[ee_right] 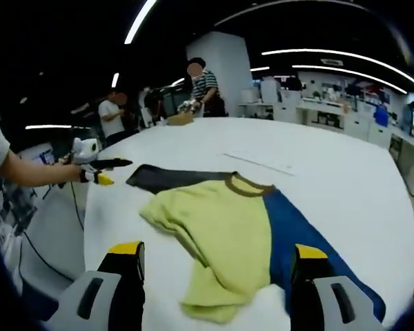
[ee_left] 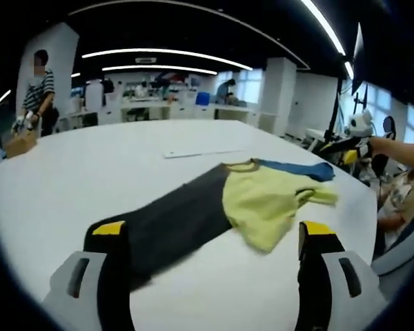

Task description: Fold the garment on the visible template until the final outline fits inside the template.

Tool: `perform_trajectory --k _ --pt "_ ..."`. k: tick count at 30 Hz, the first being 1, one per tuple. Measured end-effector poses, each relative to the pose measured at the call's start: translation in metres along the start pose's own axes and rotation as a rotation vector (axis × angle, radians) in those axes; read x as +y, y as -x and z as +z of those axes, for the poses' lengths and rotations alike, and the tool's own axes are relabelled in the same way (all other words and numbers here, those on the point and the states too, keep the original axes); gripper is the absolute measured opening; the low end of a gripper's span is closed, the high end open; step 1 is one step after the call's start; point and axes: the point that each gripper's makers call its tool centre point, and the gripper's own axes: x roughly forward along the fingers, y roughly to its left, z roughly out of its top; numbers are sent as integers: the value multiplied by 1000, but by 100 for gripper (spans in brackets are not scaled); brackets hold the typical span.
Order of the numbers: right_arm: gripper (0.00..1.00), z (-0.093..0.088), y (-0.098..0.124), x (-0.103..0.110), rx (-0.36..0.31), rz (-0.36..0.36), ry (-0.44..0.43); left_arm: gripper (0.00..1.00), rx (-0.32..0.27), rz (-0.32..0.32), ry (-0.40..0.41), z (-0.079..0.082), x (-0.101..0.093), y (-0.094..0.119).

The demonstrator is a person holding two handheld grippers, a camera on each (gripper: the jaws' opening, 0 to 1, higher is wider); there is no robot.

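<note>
Softly rumpled, the garment (ee_right: pixel 228 234) drapes the smooth table (ee_right: pixel 345 186); both grippers' fingers spread, empty.

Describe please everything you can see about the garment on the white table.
The garment is a soft cloth T-shirt in three colour blocks: yellow-green middle, blue on one side, dark grey on the other, with a brownish collar band. It lies flat on the white table, partly folded: the yellow part is rumpled, one sleeve doubled over. It stretches between the two views, ahead of the open left gripper and right gripper. Neither gripper holds it.
</note>
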Motion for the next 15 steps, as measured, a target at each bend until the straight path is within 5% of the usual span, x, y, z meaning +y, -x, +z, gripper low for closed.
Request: perform_trajectory --k 15 --pt "81 6 -60 73 75 184 198 99 9 -72 -67 -5 -36 11"
